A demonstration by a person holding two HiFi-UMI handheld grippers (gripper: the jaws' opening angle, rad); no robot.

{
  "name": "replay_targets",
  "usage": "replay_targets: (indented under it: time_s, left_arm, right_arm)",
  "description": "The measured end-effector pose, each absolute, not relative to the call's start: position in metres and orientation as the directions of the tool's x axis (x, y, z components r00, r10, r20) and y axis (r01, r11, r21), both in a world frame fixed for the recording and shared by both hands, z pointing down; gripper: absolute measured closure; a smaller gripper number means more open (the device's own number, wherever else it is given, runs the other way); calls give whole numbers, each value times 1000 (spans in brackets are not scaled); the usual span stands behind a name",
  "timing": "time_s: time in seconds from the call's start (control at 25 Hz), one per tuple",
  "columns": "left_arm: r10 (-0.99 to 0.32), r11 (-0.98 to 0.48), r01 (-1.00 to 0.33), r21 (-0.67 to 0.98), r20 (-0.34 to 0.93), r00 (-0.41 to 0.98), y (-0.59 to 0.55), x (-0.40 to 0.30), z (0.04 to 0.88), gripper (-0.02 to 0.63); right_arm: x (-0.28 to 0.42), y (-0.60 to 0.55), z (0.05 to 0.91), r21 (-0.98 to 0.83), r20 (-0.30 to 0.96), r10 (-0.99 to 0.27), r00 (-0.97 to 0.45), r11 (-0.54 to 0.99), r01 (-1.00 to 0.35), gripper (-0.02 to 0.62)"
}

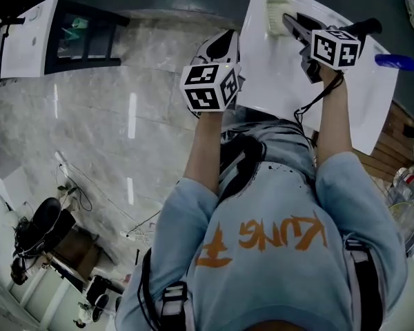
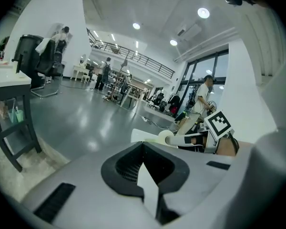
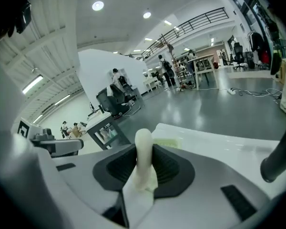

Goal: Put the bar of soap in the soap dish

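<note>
A cream bar of soap [image 3: 143, 159] stands on edge between the jaws of my right gripper [image 3: 144, 163], which is shut on it. From the left gripper view the soap [image 2: 168, 137] shows at the tip of the right gripper [image 2: 181, 140]. The pale green soap dish [image 1: 277, 14] lies on the white table [image 1: 276, 81], just ahead of the right gripper [image 1: 290, 22]; it also shows as the dish [image 3: 168, 142] beyond the soap. My left gripper [image 1: 221, 44] hangs off the table's left edge, over the floor, its jaws shut on nothing [image 2: 144, 144].
A blue object [image 1: 395, 62] lies at the table's right edge. A dark shelf unit [image 1: 83, 36] stands on the floor to the left. Cables and equipment [image 1: 48, 233] sit at the lower left. Bottles [image 1: 408, 185] stand on a wooden surface at the right.
</note>
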State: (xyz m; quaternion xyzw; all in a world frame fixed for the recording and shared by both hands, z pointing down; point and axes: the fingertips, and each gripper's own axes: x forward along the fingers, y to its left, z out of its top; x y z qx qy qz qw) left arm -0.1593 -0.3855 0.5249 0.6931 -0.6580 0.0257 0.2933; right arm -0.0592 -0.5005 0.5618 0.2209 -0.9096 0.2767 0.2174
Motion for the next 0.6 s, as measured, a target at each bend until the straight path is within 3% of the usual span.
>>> replay_targets:
  time_s: [0.24, 0.6]
  left_arm:
    - [-896, 70, -933, 352, 433, 97, -379, -167, 520, 584]
    - [-895, 30, -949, 315, 430, 115, -392, -161, 503, 584]
  right_arm:
    - [-66, -495, 584, -414, 592, -194, -782, 760, -501, 477]
    - [-73, -506, 596, -413, 639, -180, -748, 739, -531, 472]
